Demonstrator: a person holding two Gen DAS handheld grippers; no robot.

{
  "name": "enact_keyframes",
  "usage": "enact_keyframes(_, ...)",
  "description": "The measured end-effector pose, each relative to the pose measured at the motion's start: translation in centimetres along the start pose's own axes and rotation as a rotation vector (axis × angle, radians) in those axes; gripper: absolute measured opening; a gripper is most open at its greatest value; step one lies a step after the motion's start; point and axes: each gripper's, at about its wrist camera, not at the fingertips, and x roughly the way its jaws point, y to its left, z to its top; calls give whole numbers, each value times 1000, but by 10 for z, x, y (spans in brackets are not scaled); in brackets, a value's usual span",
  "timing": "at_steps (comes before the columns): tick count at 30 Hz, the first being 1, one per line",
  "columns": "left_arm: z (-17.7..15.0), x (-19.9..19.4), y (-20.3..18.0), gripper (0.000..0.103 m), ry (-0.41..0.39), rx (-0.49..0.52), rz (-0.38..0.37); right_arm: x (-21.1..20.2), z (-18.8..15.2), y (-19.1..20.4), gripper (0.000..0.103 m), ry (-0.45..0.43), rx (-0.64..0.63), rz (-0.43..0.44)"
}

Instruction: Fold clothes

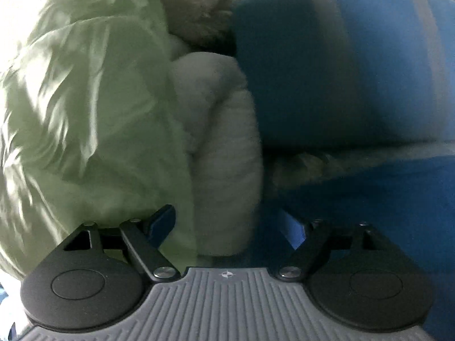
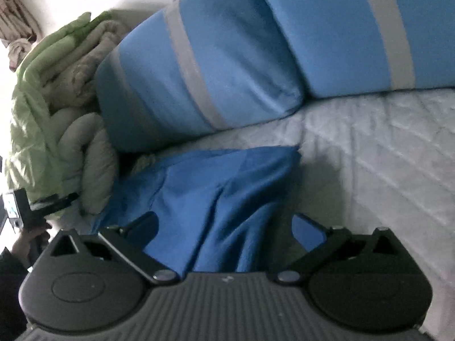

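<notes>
bed (image 2: 369,153): white quilted mattress, it's the work surface, so everything else sits shoved to the edges
pillows (image 2: 204,68): two blue ones with grey stripes, leaning along the back, out of the way
duvet (image 2: 31,130): green and beige, bunched in the left corner beside the pillows, looks parked there to free up room
cloth (image 2: 216,199): the blue garment, lying rumpled on the mattress in front of the near pillow, one end running down between the right claw's fingers
right claw (image 2: 224,227): fingers spread wide either side of the cloth, not pinching it as far as I can see
left claw (image 1: 230,224): also spread apart, nothing in it, nosed up against the duvet at the cloth's left edge, probably lining up for a corner
</notes>
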Motion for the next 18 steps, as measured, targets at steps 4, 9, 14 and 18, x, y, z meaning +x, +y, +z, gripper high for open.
enact_keyframes(4, -10, -6, 10, 60, -46, -93, -131, -9, -5, -7, 103, -9, -22, -26)
enact_keyframes(9, -23, 17, 15, 10, 22, -259, -289, -9, -9, -5, 103, 1, -79, -35)
enact_keyframes(14, -61, 59, 5, 5, 78, -287, -396, -14, -14, -10, 103, 7, -111, -44)
enact_keyframes(18, -90, 88, 5, 1, 75, -350, -433, -16, -17, -13, 103, 12, -148, -57)
